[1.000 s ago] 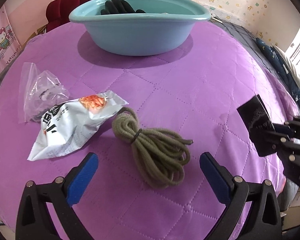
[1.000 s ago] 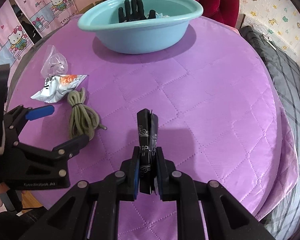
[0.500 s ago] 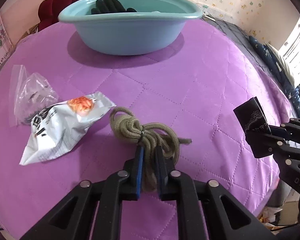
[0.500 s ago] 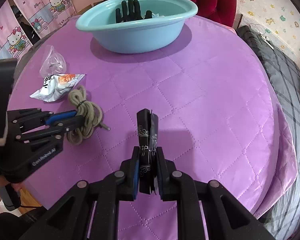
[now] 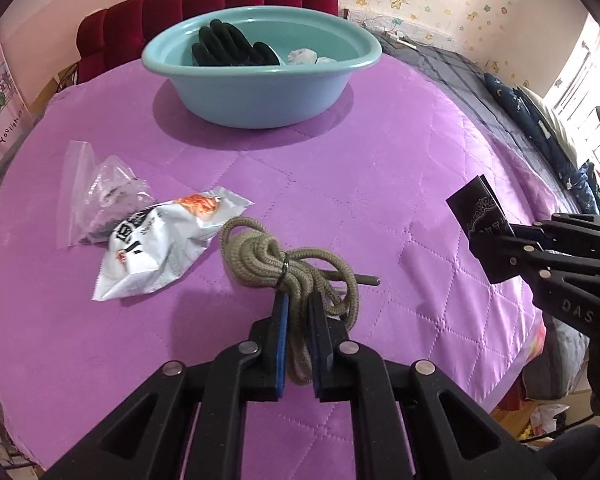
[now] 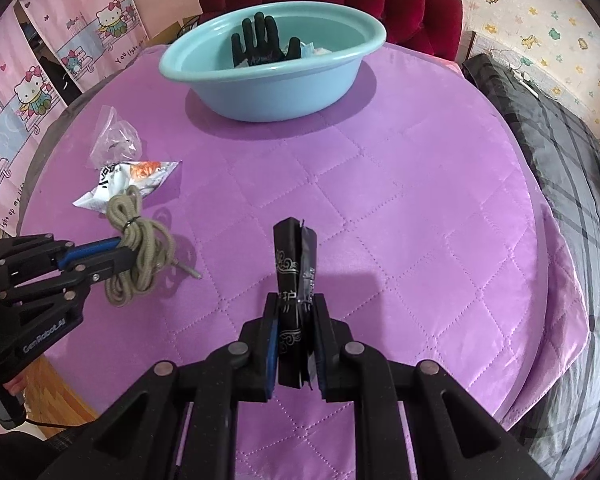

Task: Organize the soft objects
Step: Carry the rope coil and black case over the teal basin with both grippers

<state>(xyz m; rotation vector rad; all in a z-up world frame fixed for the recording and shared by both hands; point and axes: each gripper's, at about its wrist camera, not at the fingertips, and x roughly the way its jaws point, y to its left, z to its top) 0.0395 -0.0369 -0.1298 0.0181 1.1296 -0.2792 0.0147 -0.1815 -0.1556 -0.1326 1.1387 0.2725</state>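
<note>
The left tongs point(image 5: 296, 312), wide open a second ago, are now clamped on the rope point(image 5: 288, 264); the right tongs point(image 6: 296, 320) grip a black packet point(image 6: 294, 256), both basin point(image 5: 260, 100)-ready

The basin point(image 5: 260, 96) wall hides the lower part of the glove point(image 5: 228, 46) and most of the pale bits point(image 5: 304, 56) beside it. What the clear bag point(image 5: 100, 188) contains is too blurred to tell. The rope point(image 5: 296, 344) section between the left tongs point(image 5: 298, 308) is mostly covered. The pouch point(image 6: 294, 304) print is unreadable.
</note>
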